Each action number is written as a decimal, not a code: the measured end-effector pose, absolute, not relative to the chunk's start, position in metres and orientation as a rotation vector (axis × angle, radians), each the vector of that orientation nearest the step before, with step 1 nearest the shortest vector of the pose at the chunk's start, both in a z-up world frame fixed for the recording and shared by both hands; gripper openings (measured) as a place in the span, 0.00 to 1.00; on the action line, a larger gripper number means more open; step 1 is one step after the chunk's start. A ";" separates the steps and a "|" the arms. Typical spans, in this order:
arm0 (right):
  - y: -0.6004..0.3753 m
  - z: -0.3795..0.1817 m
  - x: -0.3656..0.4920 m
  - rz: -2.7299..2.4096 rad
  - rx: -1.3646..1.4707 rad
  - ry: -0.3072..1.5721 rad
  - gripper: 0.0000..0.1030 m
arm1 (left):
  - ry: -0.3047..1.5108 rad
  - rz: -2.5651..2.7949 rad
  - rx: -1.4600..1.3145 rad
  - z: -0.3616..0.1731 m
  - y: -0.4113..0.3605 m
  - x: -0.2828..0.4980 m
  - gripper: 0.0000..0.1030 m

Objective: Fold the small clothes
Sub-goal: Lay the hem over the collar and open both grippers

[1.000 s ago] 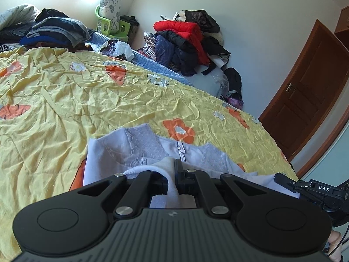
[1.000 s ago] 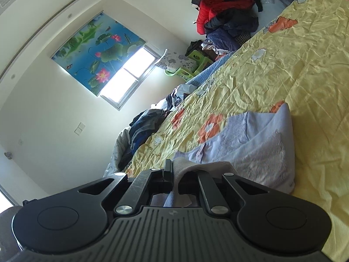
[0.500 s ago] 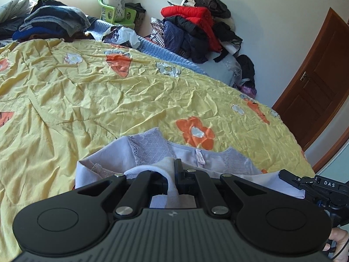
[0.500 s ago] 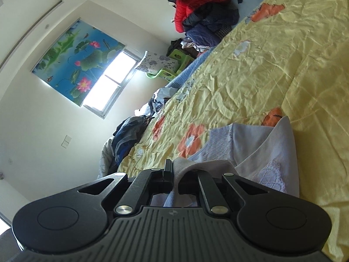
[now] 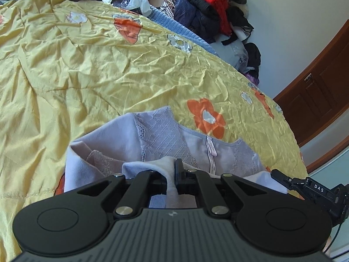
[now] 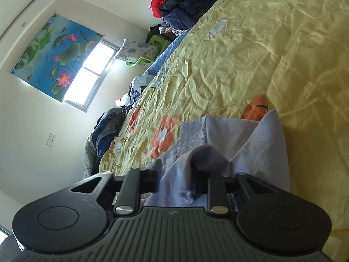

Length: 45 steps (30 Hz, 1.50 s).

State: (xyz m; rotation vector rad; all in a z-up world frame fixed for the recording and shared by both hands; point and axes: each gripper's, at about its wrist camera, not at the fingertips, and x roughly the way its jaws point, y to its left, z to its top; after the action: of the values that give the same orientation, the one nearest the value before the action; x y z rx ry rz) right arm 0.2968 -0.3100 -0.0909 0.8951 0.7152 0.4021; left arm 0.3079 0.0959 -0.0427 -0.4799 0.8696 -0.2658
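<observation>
Nearest in the left wrist view, the left gripper (image 5: pixel 174 174) is seen clamped on a bunched fold of the lilac garment (image 5: pixel 161 135); the cloth is pinched between the closed fingers and a strip of it runs back between the linkage arms. In the right wrist view, the right gripper (image 6: pixel 176 174) is seen with its fingers spread apart, and a fold of the garment (image 6: pixel 229 135) is draped over and between them, so the cloth is no longer pinched there. The same gripper (image 5: pixel 314 192) is also visible at the right edge of the left view, where the white letters "DAS" can be read on its black body.

The garment is spread on the near part of the sheet (image 5: pixel 87 69), partly folded over itself, with lace panels at the neckline. A narrow white label (image 5: pixel 211 150) is sewn inside the collar; its print is too small to be read.

Beyond the garment, the crumpled yellow sheet with orange and white flowers is stretched across the bed. At the far edge, a pile (image 5: pixel 209 6) of red and dark clothing is heaped against the wall, and a brown door (image 5: pixel 320 91) is seen at the right. In the right view, a lotus blind (image 6: pixel 54 54) is hung over the window.
</observation>
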 end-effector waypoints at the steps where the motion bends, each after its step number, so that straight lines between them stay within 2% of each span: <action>1: -0.310 -0.091 0.296 0.409 0.893 0.720 0.34 | 0.877 -0.269 -0.488 -0.044 0.097 0.308 0.04; 8: -0.301 -0.087 0.284 0.461 0.812 0.759 0.33 | 0.926 -0.307 -0.545 -0.051 0.103 0.299 0.05; 10: -0.299 -0.083 0.283 0.460 0.781 0.762 0.20 | 0.913 -0.328 -0.546 -0.049 0.102 0.297 0.05; 12: -0.297 -0.081 0.286 0.461 0.768 0.760 0.14 | 0.894 -0.325 -0.550 -0.046 0.102 0.298 0.05; 20: -0.307 -0.084 0.319 0.433 0.911 0.714 0.13 | 0.844 -0.274 -0.797 -0.046 0.125 0.334 0.05; 23: -0.310 -0.091 0.333 0.387 0.985 0.706 0.19 | 0.875 -0.205 -0.919 -0.060 0.133 0.349 0.05; 25: -0.312 -0.096 0.341 0.355 1.031 0.705 0.35 | 0.918 -0.175 -0.989 -0.070 0.138 0.355 0.05; 26: -0.312 -0.098 0.342 0.341 1.044 0.701 0.52 | 0.931 -0.169 -1.009 -0.074 0.139 0.355 0.07; 27: -0.312 -0.098 0.344 0.338 1.046 0.692 0.58 | 0.940 -0.166 -1.025 -0.076 0.140 0.355 0.11; 28: -0.311 -0.099 0.345 0.336 1.041 0.685 0.58 | 0.945 -0.168 -1.037 -0.078 0.141 0.355 0.14; 31: -0.310 -0.099 0.346 0.336 1.029 0.680 0.58 | 0.934 -0.189 -1.111 -0.080 0.150 0.353 0.48; 32: -0.310 -0.099 0.346 0.336 1.029 0.676 0.58 | 0.916 -0.194 -1.160 -0.080 0.155 0.352 0.65; 33: -0.311 -0.099 0.347 0.335 1.027 0.674 0.59 | 0.888 -0.198 -1.212 -0.080 0.159 0.351 0.69; 37: -0.310 -0.101 0.350 0.323 1.020 0.667 0.59 | 0.810 -0.194 -1.307 -0.073 0.173 0.352 0.69; 45: -0.305 -0.093 0.359 0.291 0.995 0.615 0.64 | 0.758 -0.141 -1.267 -0.059 0.181 0.349 0.69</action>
State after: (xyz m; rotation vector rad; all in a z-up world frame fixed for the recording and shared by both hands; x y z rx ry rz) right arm 0.3585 -0.3052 -0.0934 0.9945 0.6146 0.2906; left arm 0.3486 0.1808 -0.0589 -1.2667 0.7579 -0.1409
